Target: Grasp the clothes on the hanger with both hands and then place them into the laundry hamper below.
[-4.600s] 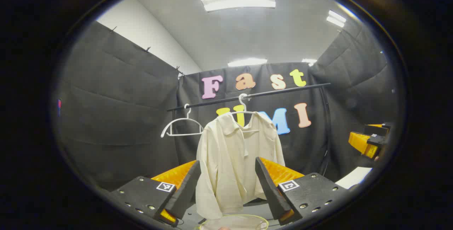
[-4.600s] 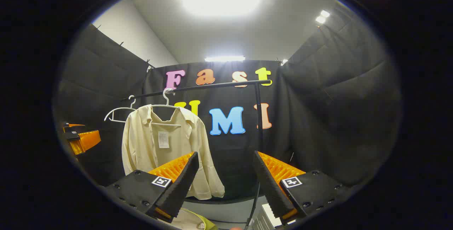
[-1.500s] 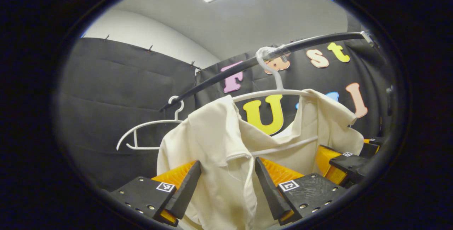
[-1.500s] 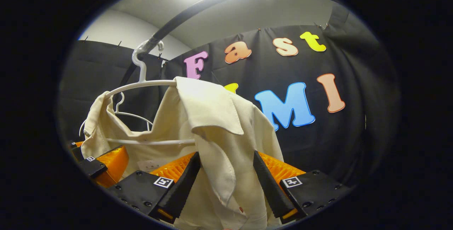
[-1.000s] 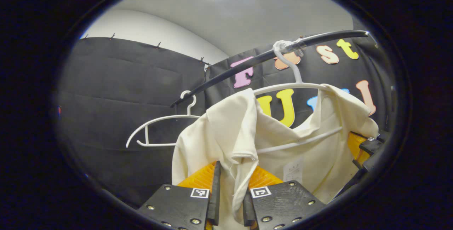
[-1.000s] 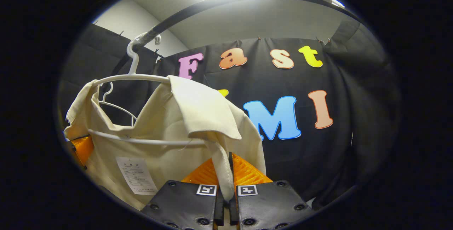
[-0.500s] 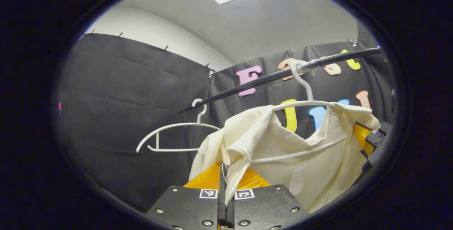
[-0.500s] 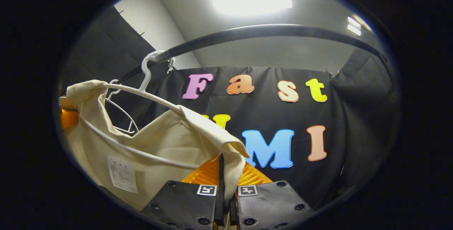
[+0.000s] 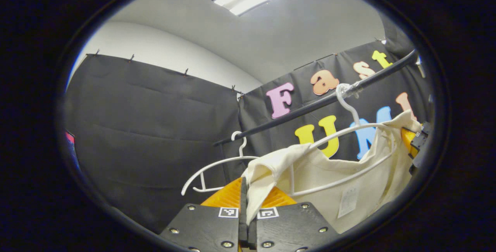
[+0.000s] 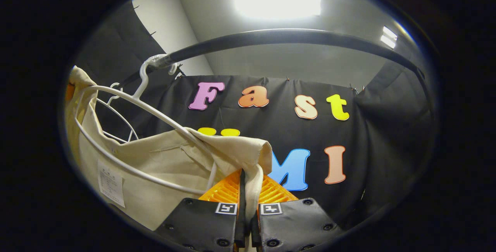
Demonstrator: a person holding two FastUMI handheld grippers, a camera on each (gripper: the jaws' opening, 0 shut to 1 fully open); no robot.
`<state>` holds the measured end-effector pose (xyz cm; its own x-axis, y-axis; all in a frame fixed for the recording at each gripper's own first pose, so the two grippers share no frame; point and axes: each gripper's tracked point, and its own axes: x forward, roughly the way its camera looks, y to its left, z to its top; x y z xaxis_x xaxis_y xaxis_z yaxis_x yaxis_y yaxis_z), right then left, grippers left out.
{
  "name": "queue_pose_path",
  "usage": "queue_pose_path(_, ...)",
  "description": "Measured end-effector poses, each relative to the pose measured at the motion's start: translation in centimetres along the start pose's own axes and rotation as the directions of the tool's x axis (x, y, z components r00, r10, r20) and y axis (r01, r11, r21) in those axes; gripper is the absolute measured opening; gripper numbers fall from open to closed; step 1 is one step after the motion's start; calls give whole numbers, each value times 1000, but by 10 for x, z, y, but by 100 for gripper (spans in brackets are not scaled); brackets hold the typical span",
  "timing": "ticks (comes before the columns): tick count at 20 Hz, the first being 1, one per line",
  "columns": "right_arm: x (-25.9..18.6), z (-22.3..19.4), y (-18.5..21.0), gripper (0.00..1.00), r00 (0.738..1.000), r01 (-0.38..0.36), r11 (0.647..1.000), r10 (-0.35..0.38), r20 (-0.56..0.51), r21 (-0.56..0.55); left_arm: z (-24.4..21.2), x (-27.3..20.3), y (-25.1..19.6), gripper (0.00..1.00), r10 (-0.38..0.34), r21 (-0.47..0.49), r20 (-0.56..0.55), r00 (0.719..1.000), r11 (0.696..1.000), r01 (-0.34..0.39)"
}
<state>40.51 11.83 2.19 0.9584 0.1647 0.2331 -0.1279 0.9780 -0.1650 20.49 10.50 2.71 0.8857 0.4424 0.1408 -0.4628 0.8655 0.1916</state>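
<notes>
Cream shirt [image 9: 348,178] stretches taut, pinched between both tongs.

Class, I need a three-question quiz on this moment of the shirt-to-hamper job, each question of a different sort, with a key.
1. True or false: the left gripper is shut on the cream shirt.
2. Multiple choice: the shirt's white hanger is A) hooked on the black rail, B) lying on the floor, C) held between fingers.
3. Fill in: beside it on the rail hangs a second, ____ hanger.

Key:
1. True; cloth runs between its closed fingers, as with the right gripper.
2. A.
3. Empty.
</notes>
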Motion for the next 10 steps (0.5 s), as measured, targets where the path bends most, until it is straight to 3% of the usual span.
queue_pose_path(4,18,-9,-12,7,1000,21,1000,-21,-15,1,15,13,5,2,5,24,51,999,1000,-7)
queue_pose_path(10,36,-37,-19,7,998,12,1000,-11,-60,9,-5,31,3,2,-41,-42,21,999,998,42)
